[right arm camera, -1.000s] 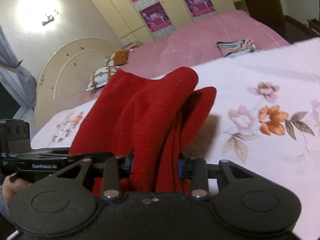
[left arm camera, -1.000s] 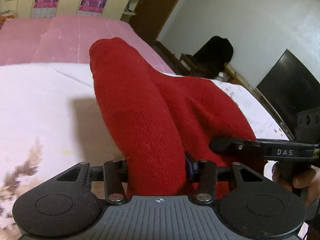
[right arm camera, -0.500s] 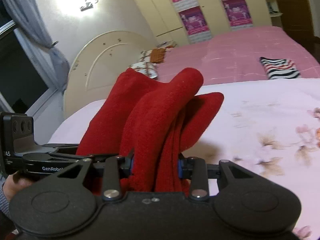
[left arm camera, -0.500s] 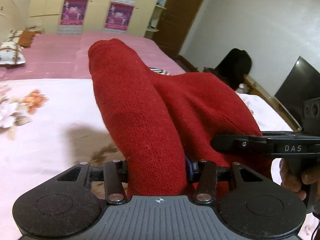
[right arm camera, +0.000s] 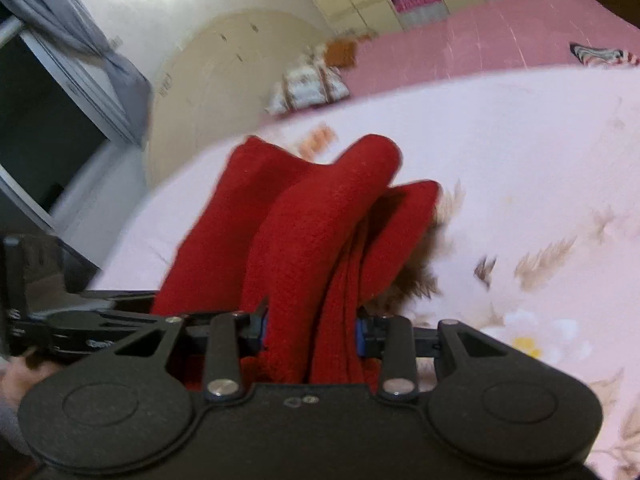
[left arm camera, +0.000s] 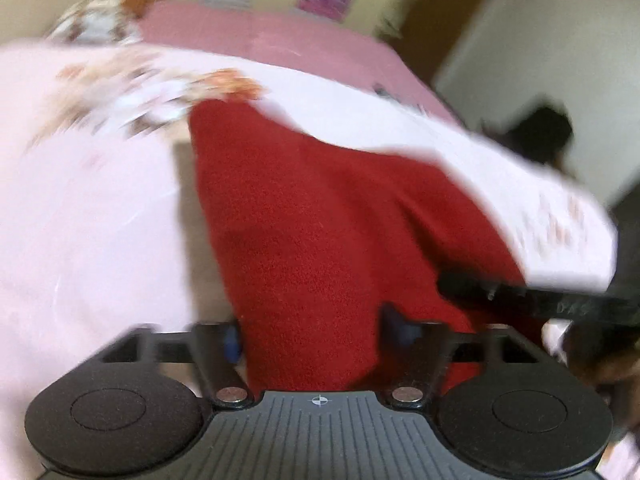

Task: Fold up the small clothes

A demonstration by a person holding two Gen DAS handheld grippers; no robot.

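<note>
A red knitted garment is bunched in folds and stretches between both grippers, just above a pale pink floral sheet. In the blurred left wrist view one end runs between the jaws of my left gripper. These jaws are opening, and a blue pad shows beside the cloth. The right gripper's black finger reaches in from the right. In the right wrist view my right gripper pinches the other end of the garment. Its jaws are starting to open, with the pads still against the cloth.
The floral sheet covers the near bed, with a pink cover behind. A pillow lies by the rounded headboard. A striped folded cloth lies far right. A dark heap sits past the bed edge.
Both grippers swung sideways across the bed and sank, carrying the red garment closer to the sheet. The left jaws stand wider around the cloth. The right grip looks unchanged.
</note>
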